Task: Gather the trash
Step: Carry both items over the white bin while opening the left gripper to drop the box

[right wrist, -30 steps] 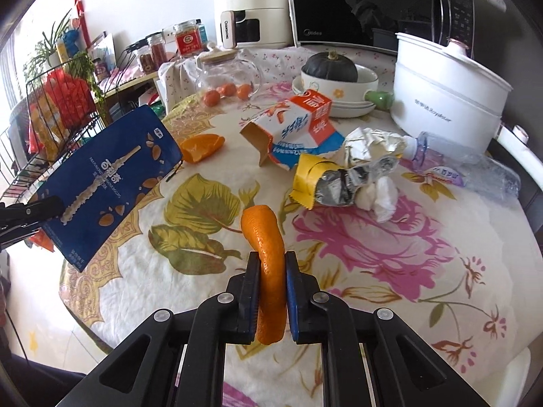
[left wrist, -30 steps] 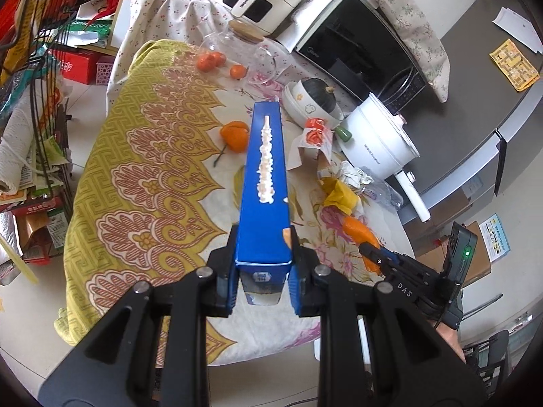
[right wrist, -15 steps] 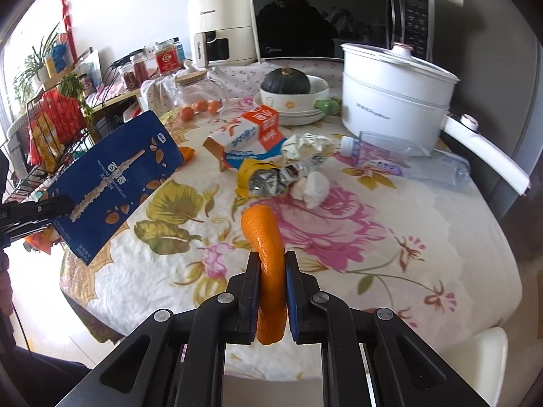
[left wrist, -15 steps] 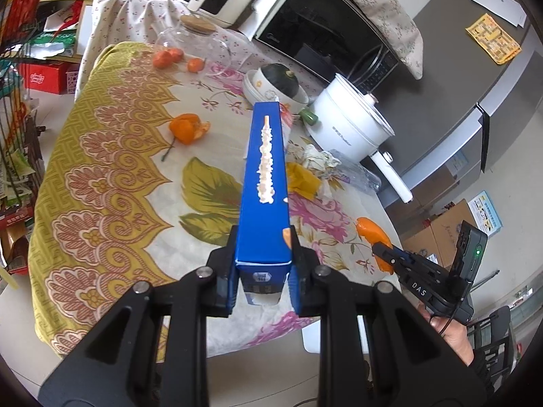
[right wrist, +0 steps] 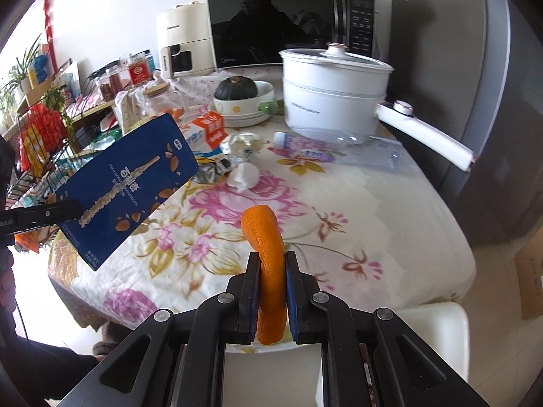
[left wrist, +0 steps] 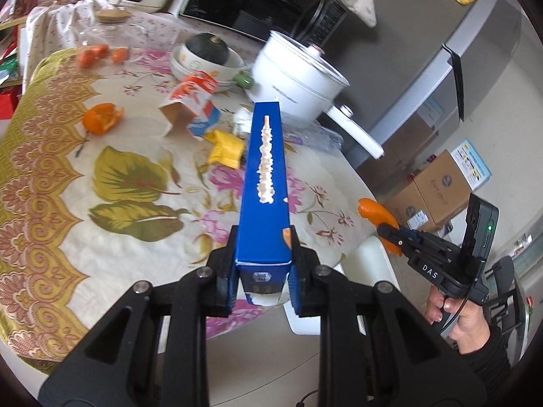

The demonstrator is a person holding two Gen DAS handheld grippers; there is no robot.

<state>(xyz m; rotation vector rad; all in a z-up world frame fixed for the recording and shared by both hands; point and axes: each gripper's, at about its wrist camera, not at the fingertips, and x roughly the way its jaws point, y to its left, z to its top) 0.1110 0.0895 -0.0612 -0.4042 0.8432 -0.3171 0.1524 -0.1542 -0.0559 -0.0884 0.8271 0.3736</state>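
Observation:
My left gripper (left wrist: 263, 268) is shut on a flat blue snack box (left wrist: 266, 183), held in the air over the near table edge; the box also shows in the right wrist view (right wrist: 129, 186). My right gripper (right wrist: 273, 288) is shut on a curved orange peel (right wrist: 266, 237), held beyond the table's front edge; it shows in the left wrist view (left wrist: 375, 213) at the right. On the flowered tablecloth lie an opened orange peel (left wrist: 101, 122), a red and white milk carton (left wrist: 191, 105), a yellow wrapper (left wrist: 225, 149), crumpled foil and tissue (right wrist: 242, 174) and a crushed plastic bottle (right wrist: 339, 151).
A white electric pot (right wrist: 332, 98), a bowl with a dark squash (right wrist: 237, 95), a glass jar (right wrist: 163, 101), a microwave (right wrist: 288, 30) and an air fryer (right wrist: 181, 44) stand at the table's back. A white bin rim (right wrist: 431, 318) shows below the right gripper. Cardboard boxes (left wrist: 431, 193) sit on the floor.
Both grippers have drawn back from the table towards its near edge, each keeping its hold. The right gripper with the peel has moved off past the table's edge.

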